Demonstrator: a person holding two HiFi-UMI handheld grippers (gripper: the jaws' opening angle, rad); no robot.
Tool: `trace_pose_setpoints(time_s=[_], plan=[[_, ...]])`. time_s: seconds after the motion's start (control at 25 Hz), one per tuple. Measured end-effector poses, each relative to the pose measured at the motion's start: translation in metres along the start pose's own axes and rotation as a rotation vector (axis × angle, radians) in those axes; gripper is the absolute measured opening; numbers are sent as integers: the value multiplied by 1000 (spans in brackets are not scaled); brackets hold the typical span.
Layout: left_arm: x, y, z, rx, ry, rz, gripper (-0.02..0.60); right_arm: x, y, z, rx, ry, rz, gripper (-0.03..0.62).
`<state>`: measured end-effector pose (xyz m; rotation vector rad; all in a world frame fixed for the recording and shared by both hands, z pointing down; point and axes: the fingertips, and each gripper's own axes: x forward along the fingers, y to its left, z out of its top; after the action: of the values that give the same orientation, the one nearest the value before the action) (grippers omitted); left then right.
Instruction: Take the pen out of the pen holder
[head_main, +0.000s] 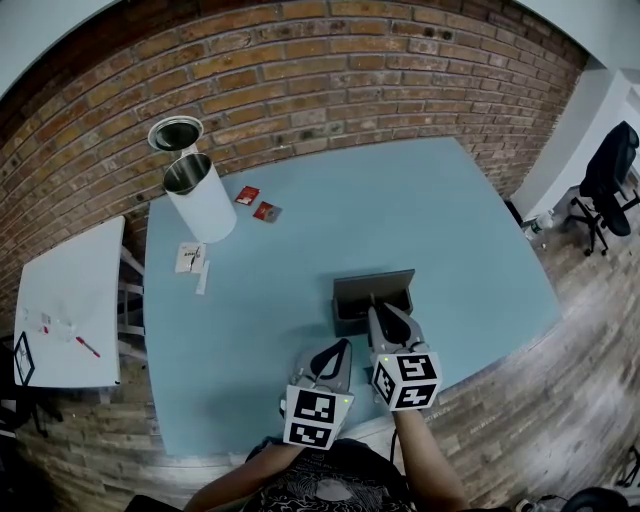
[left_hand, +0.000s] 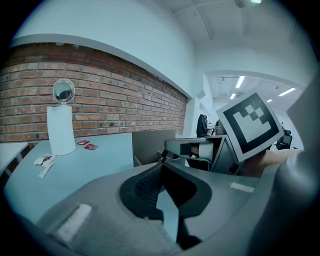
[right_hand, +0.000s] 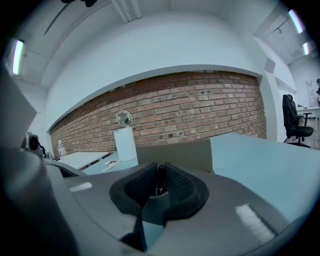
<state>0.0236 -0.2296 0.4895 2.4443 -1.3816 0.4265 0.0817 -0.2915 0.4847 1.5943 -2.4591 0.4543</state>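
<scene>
Right now the right tongs (right_hand: 159, 174) are pinching a thin dark pen (right_hand: 160, 183); tips sit at the open top of the grey rectangular pen holder (head_main: 358, 292), pen's lower end hidden; left tongs (left_hand: 161, 167) pressed together, nothing between them, just beside holder's near side over the light blue table (head_main: 300, 215).

A pale blue bench (head_main: 420, 220) stands against the brick wall. A grey pen holder (head_main: 372, 292) sits near its front edge. A white, open-topped bin (head_main: 203, 205) stands at the far left corner, with two red packets (head_main: 256, 203) just to its right. Near the left edge lie paper slips (head_main: 191, 258) and a white strip (head_main: 202, 278)
</scene>
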Motion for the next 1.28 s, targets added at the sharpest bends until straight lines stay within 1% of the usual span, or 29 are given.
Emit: trace_pose_setpoints(time_s=[0.2, 0.96, 1.28], plan=[[-4, -1, 1, 4, -5, 0, 5, -9, 4, 13, -32, -35, -3, 51], [-23, -23, 6, 41, -32, -36, 5, -62, 10, 53, -69, -181, -46, 51], [-31, -28, 8, 52, -46, -46, 5, -82, 15, 49, -61, -190, -65, 51]])
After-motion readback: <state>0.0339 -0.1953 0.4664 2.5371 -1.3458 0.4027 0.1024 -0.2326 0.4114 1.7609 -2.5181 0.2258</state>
